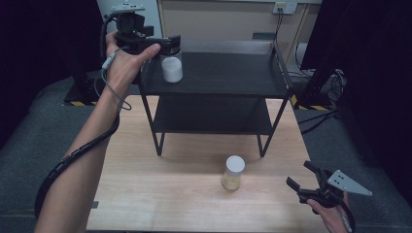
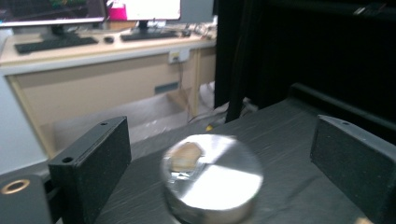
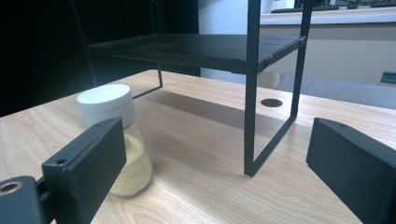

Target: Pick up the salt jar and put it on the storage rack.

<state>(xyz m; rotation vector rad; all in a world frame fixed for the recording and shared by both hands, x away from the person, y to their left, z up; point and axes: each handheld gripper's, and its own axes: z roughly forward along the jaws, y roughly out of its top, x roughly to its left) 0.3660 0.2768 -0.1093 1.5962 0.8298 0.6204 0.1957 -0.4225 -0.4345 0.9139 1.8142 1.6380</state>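
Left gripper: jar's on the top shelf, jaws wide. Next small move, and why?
Probably draw the left gripper straight back, away from the white jar. The jar stands upright on the rack's top shelf, and in the left gripper view the jaws stand clear of its silver lid on both sides, so it looks released; a sideways move might knock it.

Wooden table (image 1: 145, 194): bears black two-tier shelf rack (image 1: 218, 77) and yellow-filled jar (image 1: 233, 173). Rack's top tier: white jar (image 1: 172, 69).

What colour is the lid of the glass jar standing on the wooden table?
White; the glass jar's round lid shows best in the right gripper view.
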